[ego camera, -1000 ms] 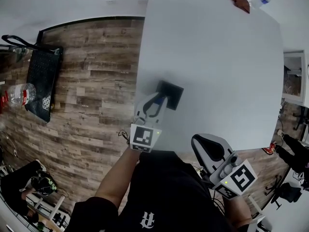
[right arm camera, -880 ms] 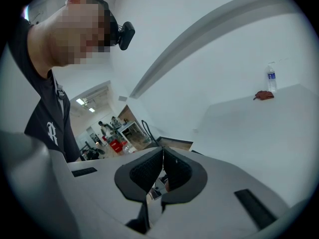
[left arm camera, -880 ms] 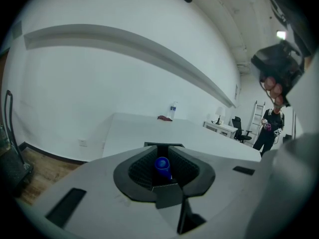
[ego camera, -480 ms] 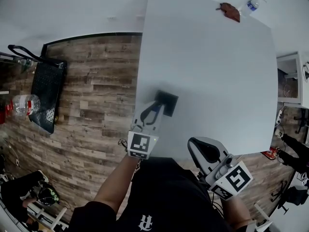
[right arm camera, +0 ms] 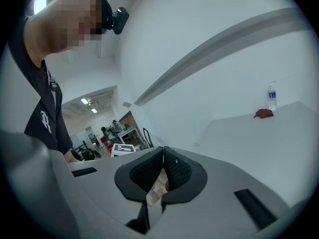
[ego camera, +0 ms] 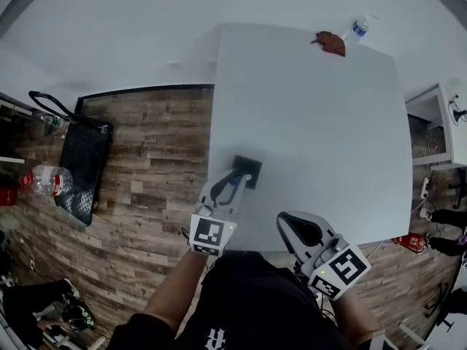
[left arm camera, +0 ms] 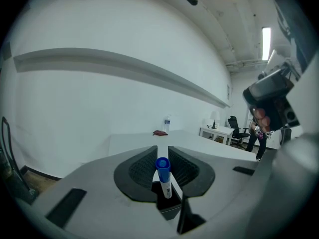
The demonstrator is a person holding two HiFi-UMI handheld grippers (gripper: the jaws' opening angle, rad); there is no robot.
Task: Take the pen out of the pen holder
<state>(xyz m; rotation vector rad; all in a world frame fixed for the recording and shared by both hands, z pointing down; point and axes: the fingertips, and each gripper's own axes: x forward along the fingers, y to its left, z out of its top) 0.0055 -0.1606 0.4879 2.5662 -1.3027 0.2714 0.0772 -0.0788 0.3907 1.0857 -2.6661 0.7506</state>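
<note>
A small black square pen holder stands near the front left edge of the white table. My left gripper reaches it from the near side. In the left gripper view a white pen with a blue cap stands upright between the black pads, its lower end in the dark holder. The left gripper is shut on the pen. My right gripper hovers at the table's near edge, right of the left one. Its jaws meet with nothing in them.
A water bottle and a reddish-brown object lie at the table's far right corner. On the wooden floor to the left are a black bag and a plastic bottle. White desks and chairs stand beyond the table's right side.
The head view has drawn back, so table and floor look smaller. The left gripper stays at the holder with the pen between its jaws. The right gripper stays shut.
</note>
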